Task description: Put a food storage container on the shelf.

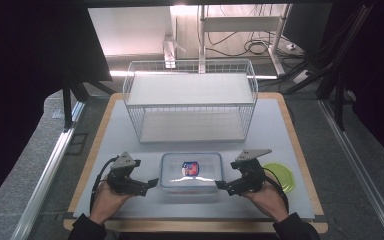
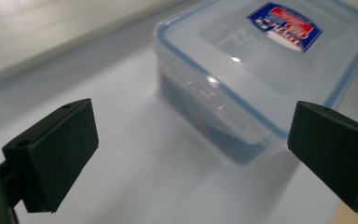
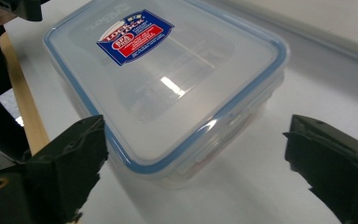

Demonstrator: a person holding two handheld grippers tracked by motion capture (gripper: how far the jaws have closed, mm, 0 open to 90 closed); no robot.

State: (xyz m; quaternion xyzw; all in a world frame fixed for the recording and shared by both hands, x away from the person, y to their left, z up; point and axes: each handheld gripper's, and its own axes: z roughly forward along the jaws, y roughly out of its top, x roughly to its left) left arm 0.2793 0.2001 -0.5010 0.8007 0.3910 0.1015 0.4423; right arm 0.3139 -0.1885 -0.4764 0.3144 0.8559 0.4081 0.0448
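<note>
Both hands come in low from the near edge, each angled inward; the left claw (image 1: 152, 183) and the right claw (image 1: 221, 185) face each other across the clear lidded box (image 1: 191, 171); the box sits on the white surface (image 1: 280, 130) between them, just beyond each claw's tips, touched by neither; both claws stand spread with nothing between the jaws; the left gripper view shows one corner of the box (image 2: 261, 70) and its blue seal; the right gripper view shows the red-and-blue label (image 3: 135, 36); the high view adds the wire basket (image 1: 190, 97) beyond and a green lid (image 1: 279, 176) outside the right claw.
</note>
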